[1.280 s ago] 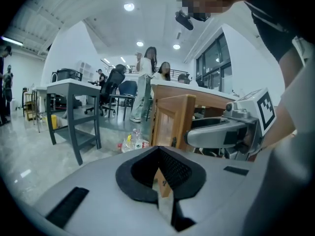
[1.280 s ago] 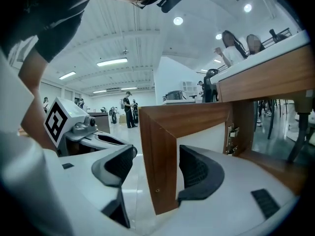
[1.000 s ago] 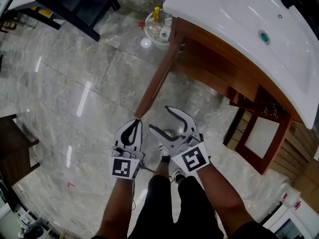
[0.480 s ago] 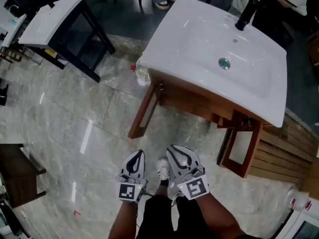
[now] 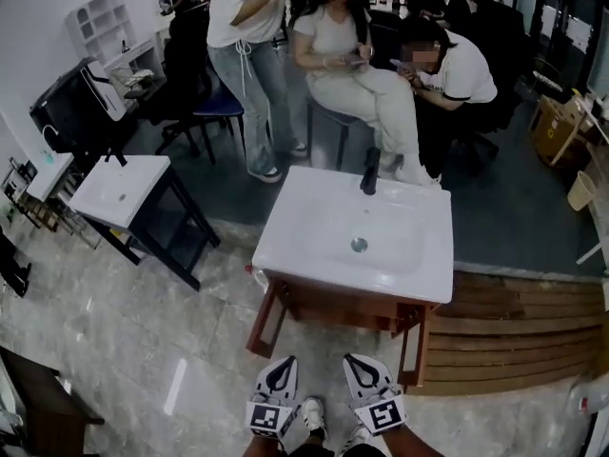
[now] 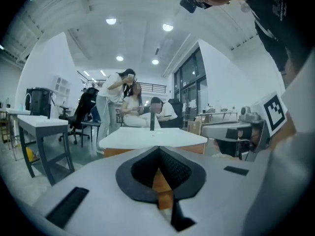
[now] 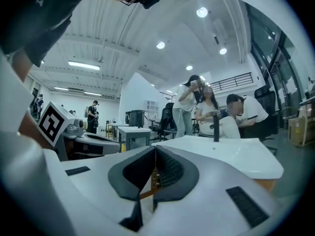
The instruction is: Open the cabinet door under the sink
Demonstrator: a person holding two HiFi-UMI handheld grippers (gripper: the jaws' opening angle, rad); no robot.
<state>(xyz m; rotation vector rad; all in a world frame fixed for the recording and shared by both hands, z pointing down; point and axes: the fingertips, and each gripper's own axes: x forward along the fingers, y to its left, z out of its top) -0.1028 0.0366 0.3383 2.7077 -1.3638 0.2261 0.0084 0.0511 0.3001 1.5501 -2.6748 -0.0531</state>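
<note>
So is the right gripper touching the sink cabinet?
No, the right gripper is shut and empty, with floor showing between it and the cabinet.

A small white basin (image 5: 119, 193) sits on a black stand (image 5: 181, 225) on the shiny grey floor (image 5: 114, 350). Far back, a standing person (image 5: 249, 27) holds both hands up high. Next to them, a sitting person (image 5: 357, 79) wears light clothes. A bending person (image 5: 461, 69) in a white shirt leans forward. A black chair (image 5: 186, 65) is near the standing person. Wooden slats (image 5: 519, 336) lie on the floor at the right. A brown box (image 5: 557, 127) stands far off there.
</note>
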